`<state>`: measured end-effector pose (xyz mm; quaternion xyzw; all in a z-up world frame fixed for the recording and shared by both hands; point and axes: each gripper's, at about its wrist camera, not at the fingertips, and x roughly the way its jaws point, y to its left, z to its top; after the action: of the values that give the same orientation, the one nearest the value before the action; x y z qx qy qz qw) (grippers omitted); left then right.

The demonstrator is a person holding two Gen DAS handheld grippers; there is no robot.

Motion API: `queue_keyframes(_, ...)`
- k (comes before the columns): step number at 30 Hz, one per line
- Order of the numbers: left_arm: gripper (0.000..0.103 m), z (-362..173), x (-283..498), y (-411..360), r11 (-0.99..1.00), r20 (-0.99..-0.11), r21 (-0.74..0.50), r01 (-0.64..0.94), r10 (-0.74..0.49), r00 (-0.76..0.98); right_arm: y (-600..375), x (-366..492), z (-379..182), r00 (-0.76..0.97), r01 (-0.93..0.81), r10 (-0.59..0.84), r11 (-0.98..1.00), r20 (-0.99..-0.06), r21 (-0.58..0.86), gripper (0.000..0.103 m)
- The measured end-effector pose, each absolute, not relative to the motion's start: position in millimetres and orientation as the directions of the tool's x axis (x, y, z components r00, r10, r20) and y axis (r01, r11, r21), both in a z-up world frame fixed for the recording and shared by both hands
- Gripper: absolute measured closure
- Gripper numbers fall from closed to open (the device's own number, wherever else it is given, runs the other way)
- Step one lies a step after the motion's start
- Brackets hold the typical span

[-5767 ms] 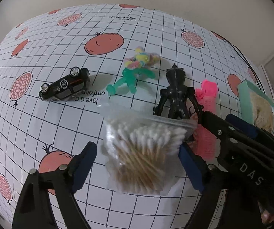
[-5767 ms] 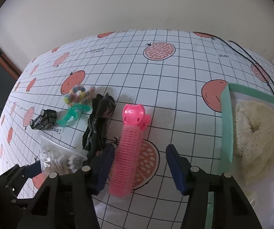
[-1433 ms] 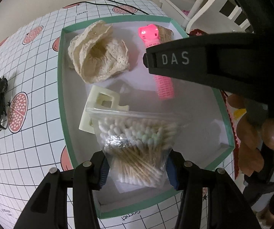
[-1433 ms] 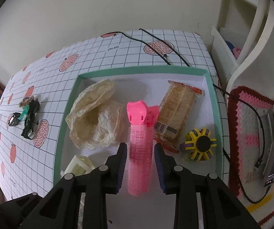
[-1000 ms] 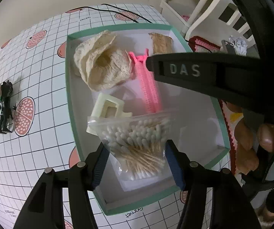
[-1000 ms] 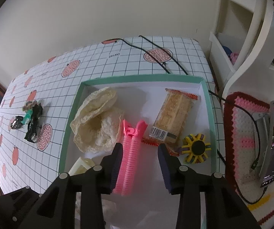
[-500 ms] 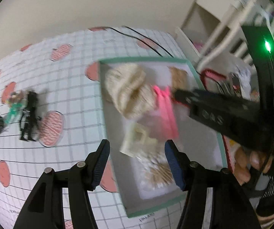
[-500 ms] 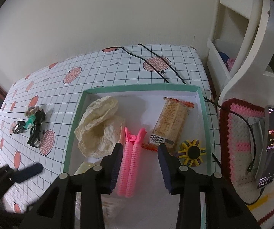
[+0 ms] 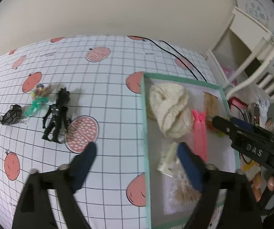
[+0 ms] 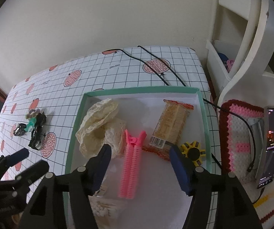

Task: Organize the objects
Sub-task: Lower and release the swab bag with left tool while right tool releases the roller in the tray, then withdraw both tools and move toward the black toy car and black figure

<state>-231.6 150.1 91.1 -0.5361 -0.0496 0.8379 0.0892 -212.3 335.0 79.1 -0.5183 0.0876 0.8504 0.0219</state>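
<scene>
My right gripper (image 10: 140, 151) hovers over the green-rimmed tray (image 10: 76, 126), its jaws opening. The pink hair roller (image 10: 131, 164) lies loose on the tray floor below them, untouched by the pads. My left gripper (image 9: 136, 152) straddles the tray's left rim (image 9: 143, 114), jaws opening and nothing between them. The bag of cotton swabs (image 9: 182, 189) rests in the tray's near corner. Out on the tablecloth lie a black figure (image 9: 56, 116), a toy car (image 9: 11, 114) and a green toy (image 9: 37, 99).
The tray also holds a cream lace cloth (image 10: 98, 127), a cracker packet (image 10: 171, 124), a yellow-black gear toy (image 10: 193, 152) and a cream clip (image 9: 167, 158). A black cable (image 10: 156, 70) crosses the table. A phone (image 10: 270, 143) lies on a crocheted mat (image 10: 238, 124).
The left gripper let go of the swab bag in the tray, drew away to the left and spread wider. The right gripper's jaws widened off the pink roller, which now lies free.
</scene>
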Motion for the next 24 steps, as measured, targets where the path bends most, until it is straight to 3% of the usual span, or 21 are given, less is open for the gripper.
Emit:
queue_keyframes(13, 0.011, 89.5, -237.0, 131.2, -0.988, -0.875, -0.153, -0.006, 0.138, -0.465, 337.9, -213.5, 77.1, -0.467, -0.141, -0.055, -0.981, -0.883, 0.136, 0.004)
queue_keyframes(18, 0.009, 90.1, -237.2, 130.8, -0.990, -0.872, -0.144, -0.010, 0.132, -0.472, 338.2, -212.7, 76.9, -0.469, -0.142, -0.054, -0.980, -0.882, 0.136, 0.000)
queue_keyframes(19, 0.000, 90.1, -237.1, 131.0, -0.990, -0.871, -0.143, -0.010, 0.131, -0.473, 338.4, -212.7, 76.9, -0.470, -0.142, -0.053, -0.981, -0.881, 0.135, 0.000)
queue_keyframes(24, 0.000, 91.9, -236.7, 131.0, -0.990, -0.865, -0.143, -0.011, 0.130, -0.484, 338.6, -212.9, 76.9, -0.471, -0.144, -0.052, -0.980, -0.881, 0.135, 0.000)
